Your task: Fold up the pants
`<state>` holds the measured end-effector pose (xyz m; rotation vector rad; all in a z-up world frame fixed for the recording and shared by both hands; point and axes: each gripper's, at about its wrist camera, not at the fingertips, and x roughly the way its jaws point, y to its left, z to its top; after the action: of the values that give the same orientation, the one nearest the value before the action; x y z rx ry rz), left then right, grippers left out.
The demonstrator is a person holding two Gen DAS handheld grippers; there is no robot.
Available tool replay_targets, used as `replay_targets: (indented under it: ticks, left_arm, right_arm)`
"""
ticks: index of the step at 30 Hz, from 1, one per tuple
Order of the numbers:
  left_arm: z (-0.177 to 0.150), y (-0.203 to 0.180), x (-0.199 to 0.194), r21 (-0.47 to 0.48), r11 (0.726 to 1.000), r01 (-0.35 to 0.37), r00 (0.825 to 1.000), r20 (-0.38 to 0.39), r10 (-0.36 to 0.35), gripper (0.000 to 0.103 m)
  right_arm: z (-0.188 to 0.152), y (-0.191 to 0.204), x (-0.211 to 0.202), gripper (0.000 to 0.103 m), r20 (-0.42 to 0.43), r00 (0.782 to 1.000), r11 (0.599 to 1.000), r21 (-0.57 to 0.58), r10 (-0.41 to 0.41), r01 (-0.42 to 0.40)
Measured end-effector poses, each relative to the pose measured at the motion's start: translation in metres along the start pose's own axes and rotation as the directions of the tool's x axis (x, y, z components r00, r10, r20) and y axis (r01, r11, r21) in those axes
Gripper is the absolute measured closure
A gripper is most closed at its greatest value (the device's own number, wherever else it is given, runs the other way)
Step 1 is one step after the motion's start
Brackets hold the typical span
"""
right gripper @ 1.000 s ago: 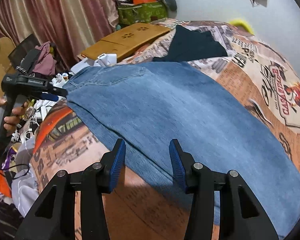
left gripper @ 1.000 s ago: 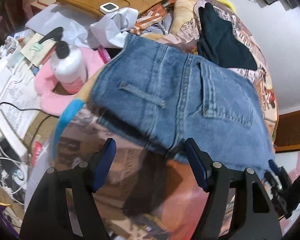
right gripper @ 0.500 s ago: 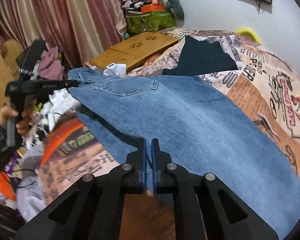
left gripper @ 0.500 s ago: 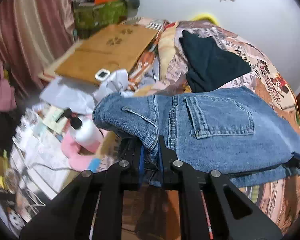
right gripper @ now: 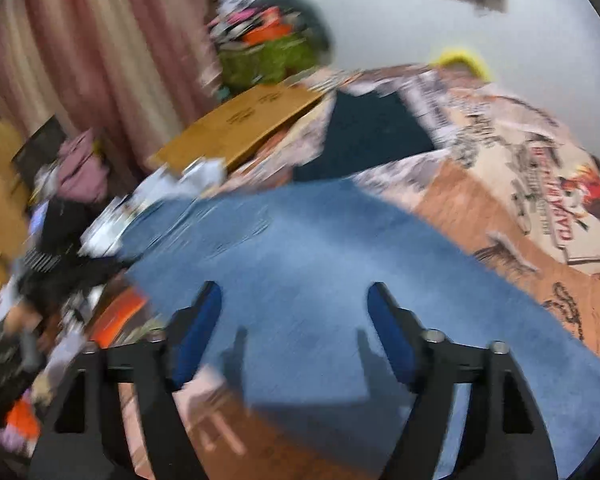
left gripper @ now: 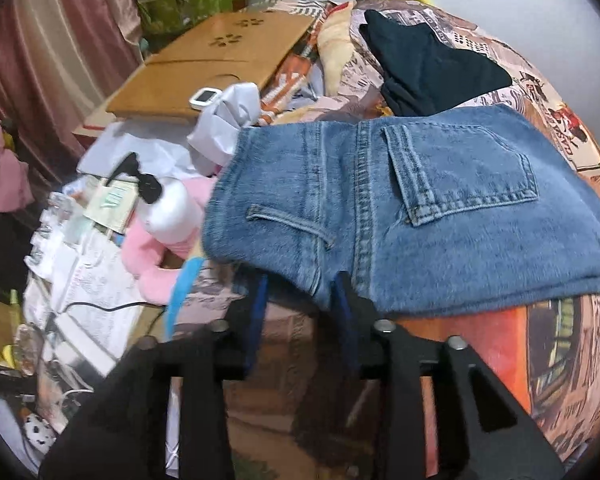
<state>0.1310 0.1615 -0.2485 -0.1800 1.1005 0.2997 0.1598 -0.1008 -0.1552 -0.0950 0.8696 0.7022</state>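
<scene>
Bedspread [right gripper: 532, 184] lettering blurred, unreadable

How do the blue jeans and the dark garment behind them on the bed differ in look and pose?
The jeans are light blue denim with a visible back pocket; the dark garment is plain and near black. The jeans lie flat at the near edge, the dark garment further back, bunched. Both rest on the printed bedspread.

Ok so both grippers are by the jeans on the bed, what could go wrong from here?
1. The jeans' waist end juts past the bed edge over the floor clutter; with the left gripper's jaws opening, it might slide off.
2. The white pump bottle stands close beside the jeans; a sideways swing could topple it.
3. The right gripper's jaws are opening above the leg, so the fold may loosen.
</scene>
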Motion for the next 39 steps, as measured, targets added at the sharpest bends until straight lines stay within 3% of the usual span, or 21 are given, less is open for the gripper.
replay_targets:
  ticks: [4, 7, 12, 14, 18, 20, 24, 29, 34, 36, 39]
  left_arm:
    - [-0.002, 0.006, -0.016, 0.014, 1.000, -0.017, 1.000, 0.013, 0.017, 0.044]
    - [0.004, 0.009, -0.029, 0.013, 1.000, -0.008, 0.999, 0.033, 0.008, 0.036]
    - [0.031, -0.005, -0.038, 0.016, 1.000, -0.002, 0.997, 0.080, 0.001, 0.021]
    - [0.042, -0.016, -0.037, 0.029, 1.000, -0.002, 0.996, 0.086, 0.000, 0.019]
    - [0.056, -0.058, -0.023, 0.066, 0.994, 0.092, 0.994, 0.047, -0.096, 0.016]
    - [0.058, -0.083, -0.012, 0.098, 0.986, 0.135, 0.991, 0.003, -0.136, 0.016]
    - [0.057, -0.138, -0.001, 0.206, 0.963, 0.175, 0.985, -0.049, -0.168, 0.016]
    - [0.057, -0.210, -0.006, 0.382, 0.902, 0.202, 0.979, -0.071, -0.189, 0.016]
    - [0.055, -0.262, -0.007, 0.492, 0.856, 0.160, 0.987, -0.051, -0.155, 0.016]
    - [0.054, -0.274, -0.005, 0.506, 0.845, 0.175, 0.984, -0.068, -0.163, 0.016]
    - [0.052, -0.288, -0.002, 0.518, 0.837, 0.177, 0.984, -0.075, -0.163, 0.016]
  right_arm:
    - [-0.005, -0.038, 0.037, 0.030, -0.115, 0.993, 0.989, 0.142, -0.023, 0.040]
    - [-0.028, -0.070, 0.047, 0.030, -0.197, 0.980, 0.974, 0.213, -0.029, 0.072]
    - [-0.064, -0.105, 0.004, 0.030, -0.177, 0.981, 0.954, 0.273, -0.076, 0.123]
    - [-0.081, -0.123, -0.014, 0.030, -0.182, 0.979, 0.937, 0.318, -0.091, 0.147]
    - [-0.118, -0.154, -0.044, 0.030, -0.239, 0.958, 0.893, 0.380, -0.158, 0.242]
    - [-0.134, -0.167, -0.065, 0.031, -0.213, 0.963, 0.871, 0.426, -0.168, 0.246]
    - [-0.149, -0.177, -0.108, 0.030, -0.148, 0.969, 0.834, 0.493, -0.198, 0.246]
    - [-0.166, -0.192, -0.155, 0.029, -0.125, 0.938, 0.772, 0.538, -0.324, 0.339]
    - [-0.185, -0.218, -0.187, 0.029, -0.088, 0.919, 0.697, 0.625, -0.385, 0.352]
    - [-0.195, -0.228, -0.189, 0.029, -0.093, 0.922, 0.667, 0.663, -0.376, 0.340]
    - [-0.215, -0.248, -0.189, 0.029, -0.078, 0.951, 0.632, 0.731, -0.298, 0.258]
